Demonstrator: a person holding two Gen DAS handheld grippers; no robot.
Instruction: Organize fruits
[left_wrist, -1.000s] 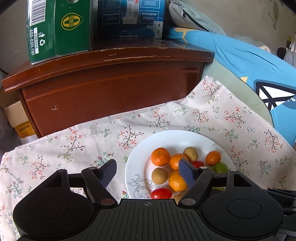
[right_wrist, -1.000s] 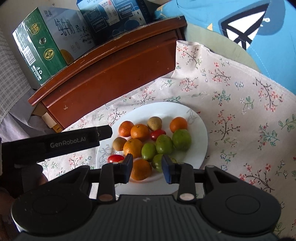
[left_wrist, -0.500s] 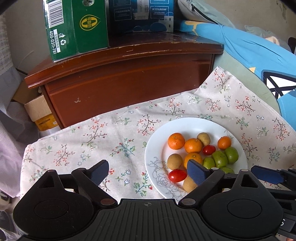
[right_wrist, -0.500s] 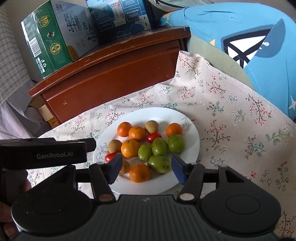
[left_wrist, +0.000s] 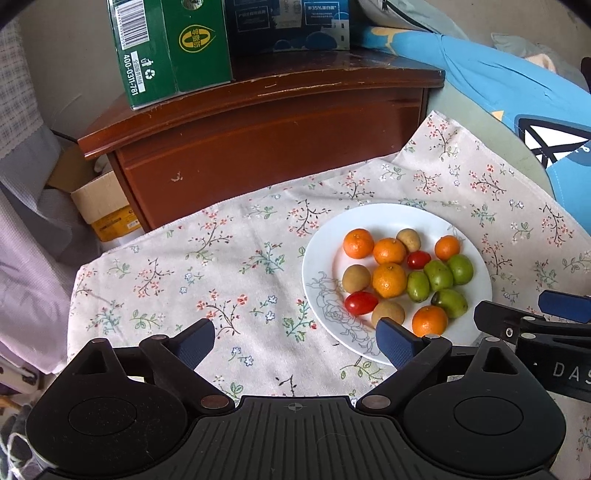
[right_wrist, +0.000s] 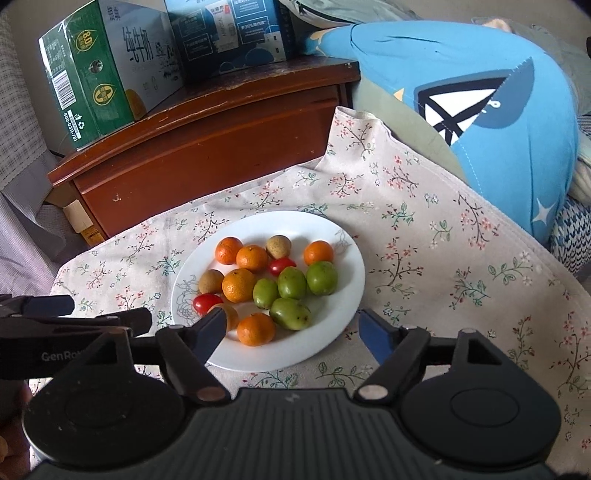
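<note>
Right wrist view, green carton (right_wrist: 92, 77) "400-0311-781", left gripper (right_wrist: 92, 317) "GenRo".

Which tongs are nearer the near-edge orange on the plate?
Right. The right tongs are opening, empty, straddling that orange. The left tongs sit off the plate over the cloth, also opening and empty.

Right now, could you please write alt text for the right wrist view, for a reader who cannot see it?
A white plate of small orange, green, brown and red fruits sits on a floral cloth. The right hand-held gripper is above its near rim, jaws opening and holding nothing. A wooden cabinet stands behind.
</note>
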